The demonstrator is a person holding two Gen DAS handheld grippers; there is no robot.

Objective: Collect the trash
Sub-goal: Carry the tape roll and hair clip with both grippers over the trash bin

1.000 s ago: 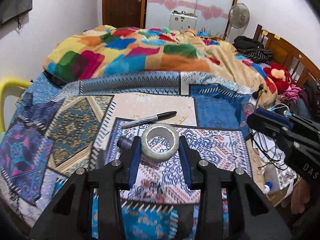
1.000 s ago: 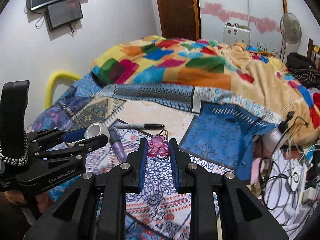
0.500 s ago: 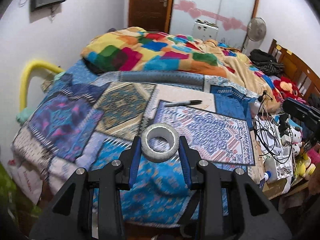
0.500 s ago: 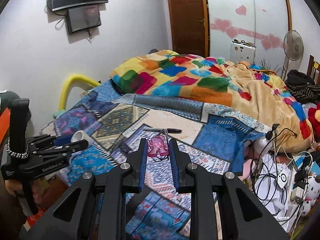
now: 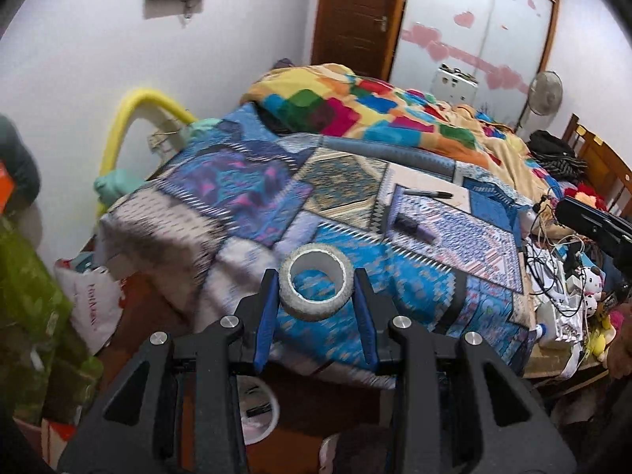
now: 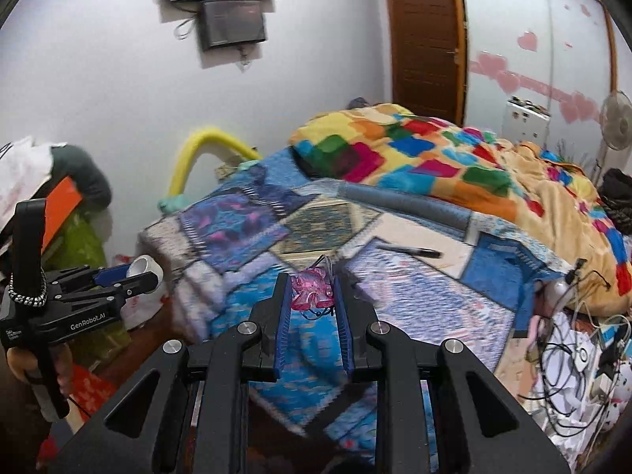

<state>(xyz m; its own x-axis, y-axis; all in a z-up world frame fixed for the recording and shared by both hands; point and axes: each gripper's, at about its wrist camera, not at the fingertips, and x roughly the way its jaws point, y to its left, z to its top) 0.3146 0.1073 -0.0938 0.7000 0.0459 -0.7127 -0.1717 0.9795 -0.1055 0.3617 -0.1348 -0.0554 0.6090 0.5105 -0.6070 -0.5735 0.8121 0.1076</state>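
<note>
Tape roll (image 5: 316, 287), grey, nearly used up, is pinched in left tool (image 5: 316, 304), held above bed edge. Pink plastic trinket (image 6: 312, 289) w/ thin black string is pinched in right tool (image 6: 312, 308), also over the bed (image 5: 252, 197). Behind: black marker (image 5: 428, 193) & dark purple tube (image 5: 412, 228) lie on patchwork cover, colourful blanket (image 5: 379, 114) further back. White bag (image 5: 93, 308) on floor at left, blurred. Cable tangle (image 6: 572, 339) at right, details hard to make out.
</note>
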